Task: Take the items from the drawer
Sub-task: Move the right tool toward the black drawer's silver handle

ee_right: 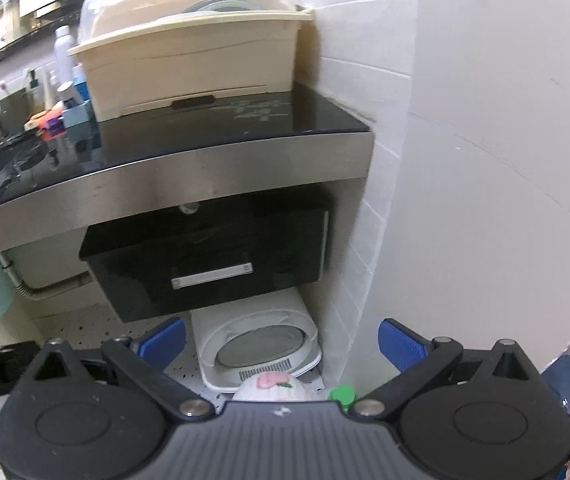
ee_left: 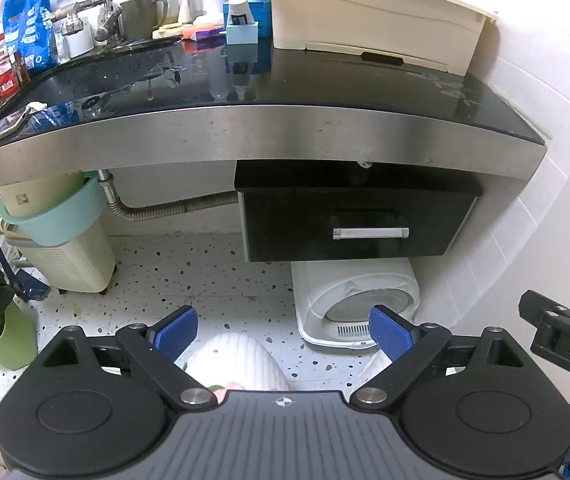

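Both my left gripper (ee_left: 283, 330) and right gripper (ee_right: 282, 342) are hanging spread and holding nothing, while the black drawer (ee_left: 359, 226) is sitting closed under the counter (ee_left: 245, 128), above a white appliance (ee_left: 359, 304).

A glossy black drawer (ee_left: 349, 220) hangs under the steel-edged counter, ahead of and above both claws. It looks fully closed, though the right view is blurred. A silver bar handle (ee_left: 371, 233) lies horizontal across its front.
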{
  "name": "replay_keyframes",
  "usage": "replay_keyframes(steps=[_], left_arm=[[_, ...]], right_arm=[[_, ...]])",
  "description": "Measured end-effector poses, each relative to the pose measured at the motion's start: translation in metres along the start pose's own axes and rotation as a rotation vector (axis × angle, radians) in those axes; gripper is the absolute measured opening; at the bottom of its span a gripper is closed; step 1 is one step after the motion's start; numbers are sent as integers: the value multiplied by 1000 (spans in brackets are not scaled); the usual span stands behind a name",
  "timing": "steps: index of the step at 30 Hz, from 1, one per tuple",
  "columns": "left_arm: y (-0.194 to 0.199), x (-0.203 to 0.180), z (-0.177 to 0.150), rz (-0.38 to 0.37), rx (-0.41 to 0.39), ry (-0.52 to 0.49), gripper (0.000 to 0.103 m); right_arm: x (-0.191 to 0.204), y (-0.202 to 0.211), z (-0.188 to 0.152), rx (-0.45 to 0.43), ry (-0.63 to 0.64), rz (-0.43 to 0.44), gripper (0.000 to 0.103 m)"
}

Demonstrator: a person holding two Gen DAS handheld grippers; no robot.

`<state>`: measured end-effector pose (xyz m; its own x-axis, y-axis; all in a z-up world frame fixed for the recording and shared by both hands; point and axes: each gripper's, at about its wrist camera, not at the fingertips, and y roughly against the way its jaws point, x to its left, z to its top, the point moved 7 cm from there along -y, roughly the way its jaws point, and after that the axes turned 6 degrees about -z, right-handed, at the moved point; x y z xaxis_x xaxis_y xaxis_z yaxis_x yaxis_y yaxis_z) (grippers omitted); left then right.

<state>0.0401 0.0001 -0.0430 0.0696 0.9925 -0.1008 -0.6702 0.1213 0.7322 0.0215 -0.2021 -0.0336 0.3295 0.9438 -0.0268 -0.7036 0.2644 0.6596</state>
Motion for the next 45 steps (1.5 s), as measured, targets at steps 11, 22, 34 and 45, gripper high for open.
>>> replay_keyframes(steps=[11, 22, 34, 45], left_arm=[[-4, 1, -4, -1, 13, -9, 93], [-8, 0, -7, -7, 4, 8, 91], [-32, 6, -5, 39, -15, -14, 87], [-48, 32, -1, 55, -87, -48, 97]], right_arm=[[-5, 0, -9, -97, 84, 11, 103], [-9, -15, -17, -74, 69, 8, 103], [1, -34, -24, -147, 209, 23, 103], [25, -87, -29, -141, 330, 167, 102]])
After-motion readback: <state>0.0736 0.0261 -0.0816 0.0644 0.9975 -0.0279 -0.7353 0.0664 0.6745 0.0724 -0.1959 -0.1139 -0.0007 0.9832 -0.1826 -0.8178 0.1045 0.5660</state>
